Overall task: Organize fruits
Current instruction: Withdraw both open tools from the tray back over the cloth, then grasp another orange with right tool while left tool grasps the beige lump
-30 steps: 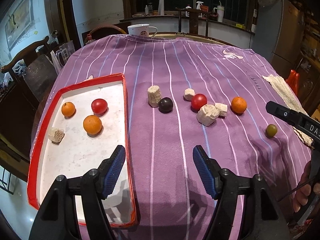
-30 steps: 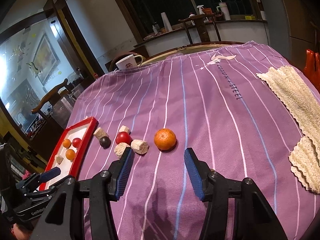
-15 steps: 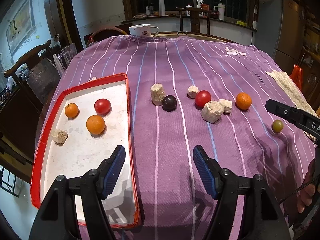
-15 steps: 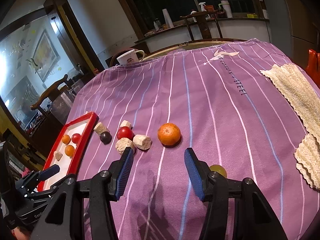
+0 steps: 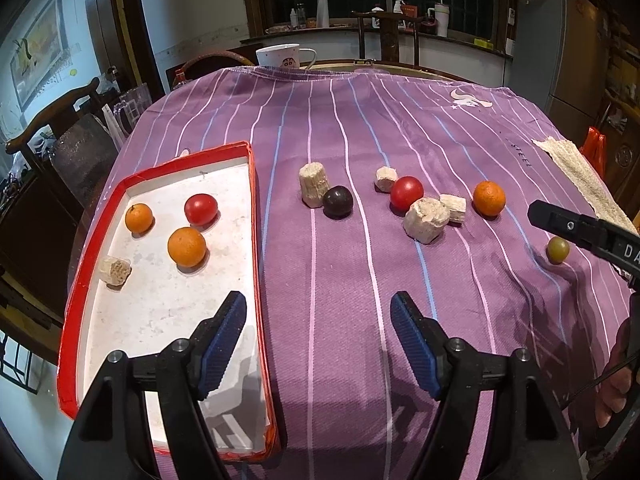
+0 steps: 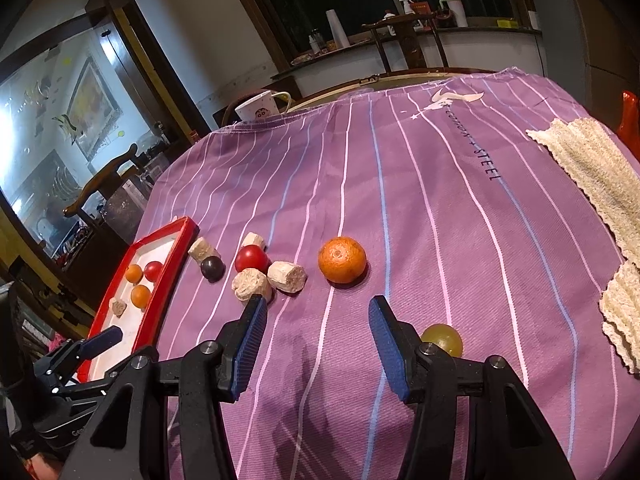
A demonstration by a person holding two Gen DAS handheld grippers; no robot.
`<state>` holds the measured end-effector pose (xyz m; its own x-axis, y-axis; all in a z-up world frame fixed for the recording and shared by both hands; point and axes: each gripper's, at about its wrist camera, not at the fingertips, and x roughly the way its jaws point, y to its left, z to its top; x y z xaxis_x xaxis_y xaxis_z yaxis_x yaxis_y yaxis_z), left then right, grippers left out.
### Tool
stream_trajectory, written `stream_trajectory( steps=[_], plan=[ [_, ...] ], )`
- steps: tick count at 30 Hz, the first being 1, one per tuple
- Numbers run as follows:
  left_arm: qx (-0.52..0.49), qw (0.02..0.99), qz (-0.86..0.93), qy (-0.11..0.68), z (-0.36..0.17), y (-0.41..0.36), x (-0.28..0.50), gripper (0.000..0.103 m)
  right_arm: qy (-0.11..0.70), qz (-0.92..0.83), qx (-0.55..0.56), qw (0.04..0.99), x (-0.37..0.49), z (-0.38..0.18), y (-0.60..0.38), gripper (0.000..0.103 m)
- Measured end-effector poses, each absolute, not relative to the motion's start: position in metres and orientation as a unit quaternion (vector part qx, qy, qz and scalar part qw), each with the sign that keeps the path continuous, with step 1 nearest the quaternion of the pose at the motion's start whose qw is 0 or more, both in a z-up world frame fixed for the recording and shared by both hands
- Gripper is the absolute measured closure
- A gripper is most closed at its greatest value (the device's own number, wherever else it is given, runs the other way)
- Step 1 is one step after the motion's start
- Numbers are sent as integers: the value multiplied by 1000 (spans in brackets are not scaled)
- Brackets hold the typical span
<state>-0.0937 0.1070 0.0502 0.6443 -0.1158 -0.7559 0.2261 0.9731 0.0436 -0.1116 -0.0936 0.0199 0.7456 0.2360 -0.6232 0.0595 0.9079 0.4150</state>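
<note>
Honestly, right gripper and left gripper both gape empty; orange at 12 o'clock looks firm, round, roll-prone—pinch across its middle.

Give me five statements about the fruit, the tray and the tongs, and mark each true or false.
1. The red-rimmed tray holds two oranges and one red fruit. True.
2. The left tongs are shut on an orange. False: they are open and hold nothing.
3. The dark plum lies on the purple cloth, outside the tray. True.
4. The green fruit sits in the tray. False: it lies on the cloth beside the right tongs.
5. The right tongs grip the loose orange. False: they are open, with the orange ahead of them on the cloth.
</note>
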Motion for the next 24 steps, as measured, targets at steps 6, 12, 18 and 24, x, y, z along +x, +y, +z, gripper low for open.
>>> stream_trajectory(
  steps=[6, 12, 18, 24],
  plan=[
    [48, 899, -105, 422, 48, 109, -83, 29, 369, 79, 226, 898, -98, 31, -106, 45],
    [36, 894, -134, 427, 47, 94, -70, 29, 401, 78, 224, 885, -58, 26, -116, 46],
    [44, 888, -153, 431, 40, 71, -51, 29, 416, 59, 177, 890, -41, 15, -104, 57],
    [51, 878, -168, 445, 25, 47, -27, 29, 431, 48, 151, 888, -27, 3, -96, 57]
  ],
)
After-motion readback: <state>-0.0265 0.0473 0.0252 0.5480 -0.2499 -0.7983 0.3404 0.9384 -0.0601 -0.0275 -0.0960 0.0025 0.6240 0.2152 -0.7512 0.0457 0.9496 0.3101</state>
